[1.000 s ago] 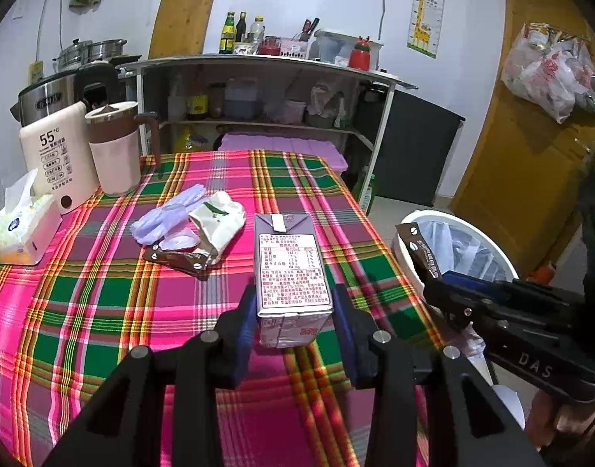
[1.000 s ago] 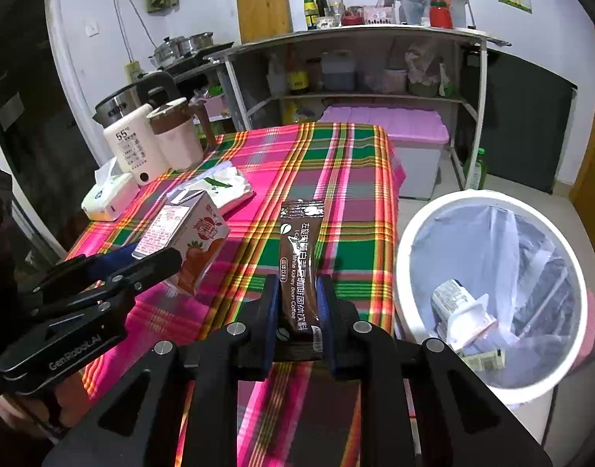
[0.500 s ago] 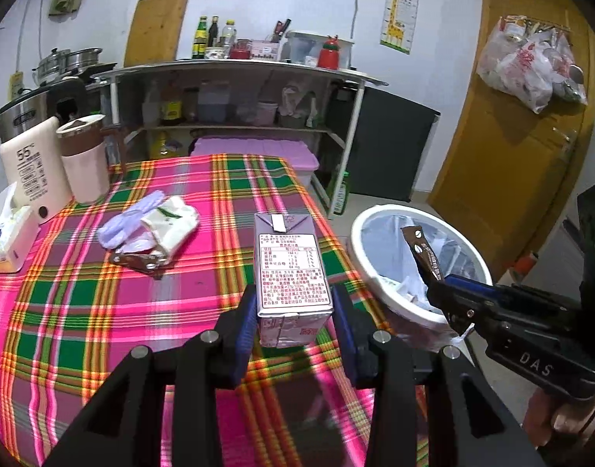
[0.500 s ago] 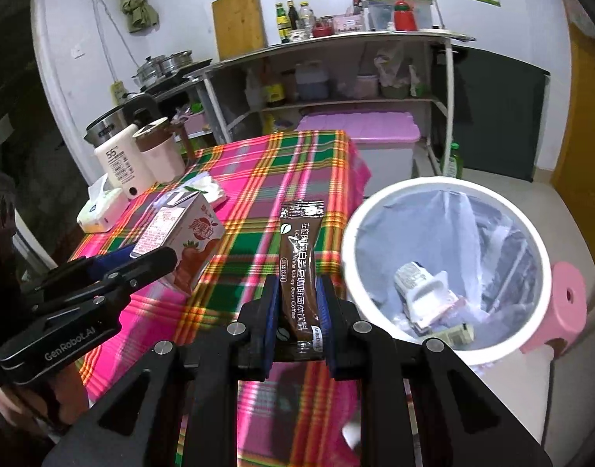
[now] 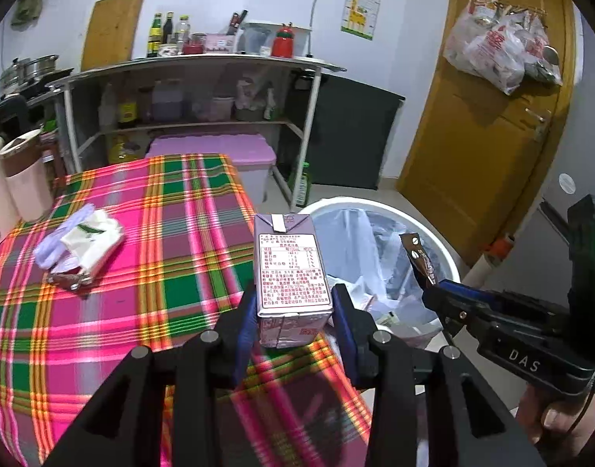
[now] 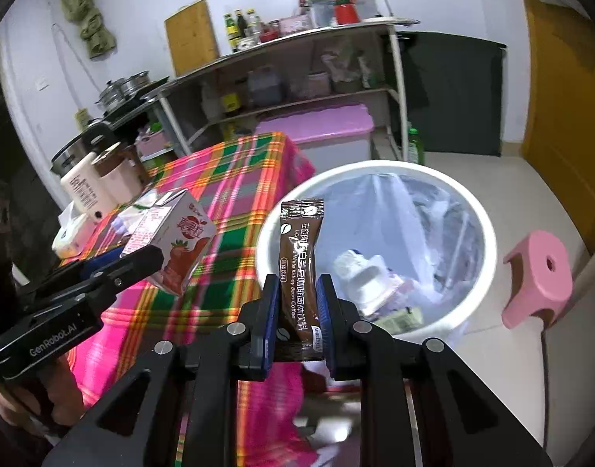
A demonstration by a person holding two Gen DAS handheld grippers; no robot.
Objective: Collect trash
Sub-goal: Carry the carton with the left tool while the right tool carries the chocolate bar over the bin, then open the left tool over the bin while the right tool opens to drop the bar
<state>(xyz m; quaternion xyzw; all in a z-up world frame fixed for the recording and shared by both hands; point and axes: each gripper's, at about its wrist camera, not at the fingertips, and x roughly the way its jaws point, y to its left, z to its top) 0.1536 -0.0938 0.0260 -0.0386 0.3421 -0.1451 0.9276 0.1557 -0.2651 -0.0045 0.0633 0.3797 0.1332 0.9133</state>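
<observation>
**Both grippers loaded beside the bin**

Your left gripper is pinching a purple drink carton by its sides, held upright over the table's corner, at the edge of the plaid tablecloth. Your right gripper is clamped narrowly on a brown coffee sachet, which stands up in front of the near rim of the white trash bin. The bin sits on the floor just beside the table, lined with a clear bag and already holding a crumpled white carton and some wrappers.

On the cloth lies a small heap of trash: a white tissue pack on a purple wrapper. A pink stool stands just right of the bin. A cream kettle stands at the table's far left edge.
</observation>
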